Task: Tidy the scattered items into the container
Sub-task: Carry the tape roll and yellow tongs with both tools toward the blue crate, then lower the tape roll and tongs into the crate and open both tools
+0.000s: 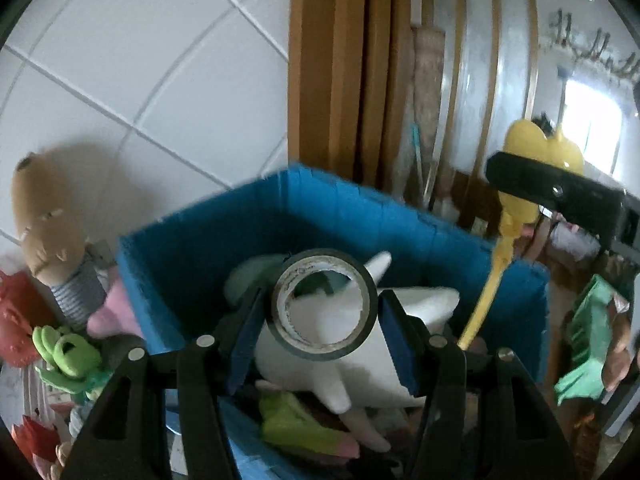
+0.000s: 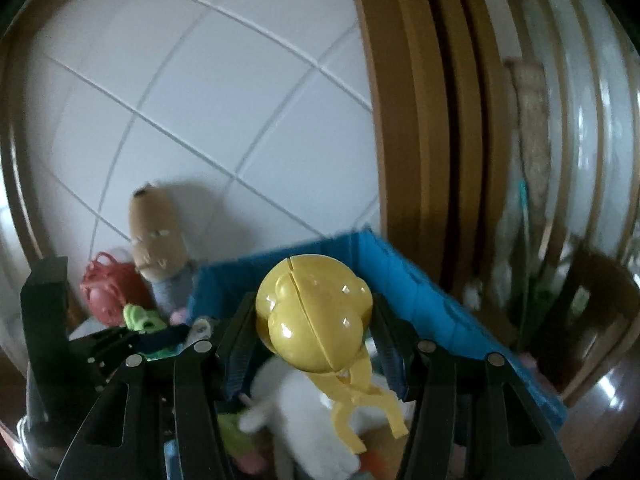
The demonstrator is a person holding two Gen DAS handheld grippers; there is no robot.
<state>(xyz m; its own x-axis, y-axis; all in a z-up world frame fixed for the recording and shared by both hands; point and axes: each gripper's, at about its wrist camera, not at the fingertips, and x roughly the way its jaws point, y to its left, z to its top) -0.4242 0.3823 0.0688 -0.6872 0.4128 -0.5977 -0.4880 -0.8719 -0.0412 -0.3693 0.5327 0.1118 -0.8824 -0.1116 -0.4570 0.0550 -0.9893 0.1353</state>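
Two loads up at once, each clamped over the blue container [image 1: 400, 216]. Between the left hand-held gripper [image 1: 324, 308] pads: tape roll [image 1: 325, 305], stiff, light, slick-sided, pinched across its outer rim. Between the right hand-held gripper [image 2: 312, 320] pads: yellow plastic toy [image 2: 316, 316], hard, glossy, likely slippery, gripped at its bulbous head, thin legs dangling. Just below both: white plush [image 1: 360, 320], soft. Farther left, outside the container: brown plush [image 1: 44, 216], green frog toy [image 1: 68, 352].

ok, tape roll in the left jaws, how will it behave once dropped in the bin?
The tape roll looks rigid and light. Being round, it may roll off the white plush below. The blue bin walls should contain it.
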